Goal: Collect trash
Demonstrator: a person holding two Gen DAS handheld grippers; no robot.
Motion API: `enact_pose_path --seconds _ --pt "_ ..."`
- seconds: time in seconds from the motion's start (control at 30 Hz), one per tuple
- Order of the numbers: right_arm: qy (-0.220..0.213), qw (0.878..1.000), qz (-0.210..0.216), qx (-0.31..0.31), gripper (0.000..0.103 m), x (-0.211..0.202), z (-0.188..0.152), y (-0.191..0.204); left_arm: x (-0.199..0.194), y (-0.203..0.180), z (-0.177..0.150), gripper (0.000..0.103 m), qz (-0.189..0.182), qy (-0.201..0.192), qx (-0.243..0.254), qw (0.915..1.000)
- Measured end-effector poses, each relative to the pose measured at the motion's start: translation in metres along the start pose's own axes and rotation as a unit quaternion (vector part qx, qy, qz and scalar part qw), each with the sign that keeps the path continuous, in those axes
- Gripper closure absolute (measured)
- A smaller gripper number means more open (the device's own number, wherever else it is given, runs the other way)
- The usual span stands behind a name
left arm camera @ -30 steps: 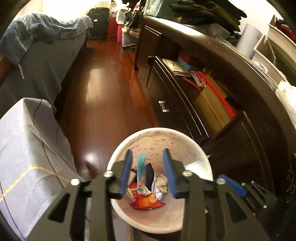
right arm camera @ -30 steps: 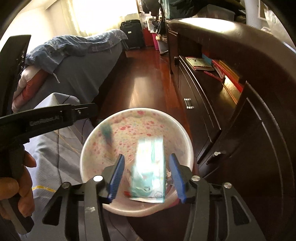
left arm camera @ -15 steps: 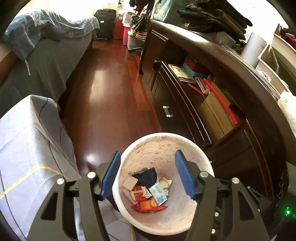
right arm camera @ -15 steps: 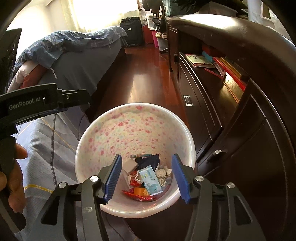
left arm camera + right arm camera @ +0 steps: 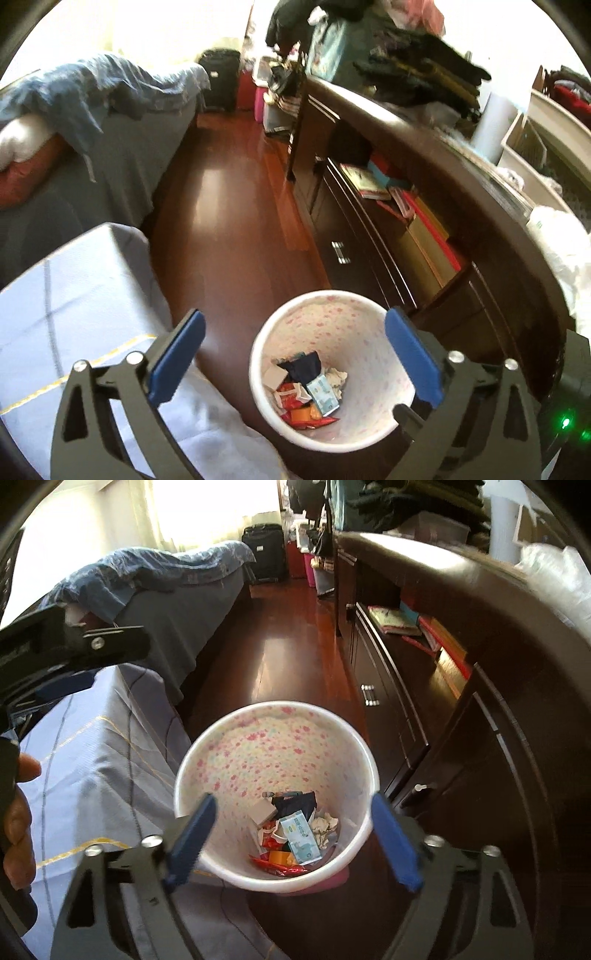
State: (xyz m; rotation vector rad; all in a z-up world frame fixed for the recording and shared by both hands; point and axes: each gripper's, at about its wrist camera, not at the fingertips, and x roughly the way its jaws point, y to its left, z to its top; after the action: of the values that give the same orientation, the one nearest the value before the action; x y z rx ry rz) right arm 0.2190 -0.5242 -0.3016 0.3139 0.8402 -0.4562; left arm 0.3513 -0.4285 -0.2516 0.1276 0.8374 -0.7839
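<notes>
Having widened since the earlier frames, both sets of jaws now standing far apart and gripping nothing. Left gripper [image 5: 293,360] hovering above the floor, blue pads [image 5: 177,356] spread to either side of the trash bin [image 5: 369,432]. Right gripper [image 5: 293,845] likewise hanging over the bin [image 5: 207,775], its jaws framing the rim from left and right without touching it.

Teal wipes packet [image 5: 300,835], released from between the right jaws a second ago, now lying inside the bin, between and just ahead of the jaw tips. Same packet [image 5: 323,393] showing in the left view, resting on top of the other trash. Around it: a dark wrapper [image 5: 295,803] farther from the jaws, a crumpled white tissue [image 5: 325,827] toward the right jaw, red and orange wrappers [image 5: 279,864] nearest the jaws.

Bin standing on the dark wooden floor [image 5: 229,221], between the grey-covered bed [image 5: 96,760] on the left-jaw side and the dark cabinet [image 5: 491,738] on the right-jaw side. Open shelf with books [image 5: 373,181] lying well beyond the jaws, to the right. Black suitcase [image 5: 264,552] standing far ahead at the end of the floor. Left gripper's body [image 5: 66,653] and the person's hand [image 5: 16,830] appearing at the left edge of the right view.
</notes>
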Motion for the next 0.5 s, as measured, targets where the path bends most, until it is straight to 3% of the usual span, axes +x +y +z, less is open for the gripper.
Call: enact_pose_path --seconds 0.2,0.33,0.5 --pt "-0.03 0.999 0.025 -0.015 0.004 -0.044 0.001 0.025 -0.068 0.025 -0.004 0.003 0.04 -0.038 -0.017 0.9983" --pt "-0.04 0.996 0.056 -0.051 0.003 -0.07 -0.008 0.059 -0.126 0.052 -0.018 0.003 0.073 -0.068 -0.052 0.9936" --pt "-0.05 0.986 0.117 -0.107 0.003 -0.102 -0.025 0.116 -0.204 0.086 -0.05 0.003 0.161 -0.107 -0.083 0.9776"
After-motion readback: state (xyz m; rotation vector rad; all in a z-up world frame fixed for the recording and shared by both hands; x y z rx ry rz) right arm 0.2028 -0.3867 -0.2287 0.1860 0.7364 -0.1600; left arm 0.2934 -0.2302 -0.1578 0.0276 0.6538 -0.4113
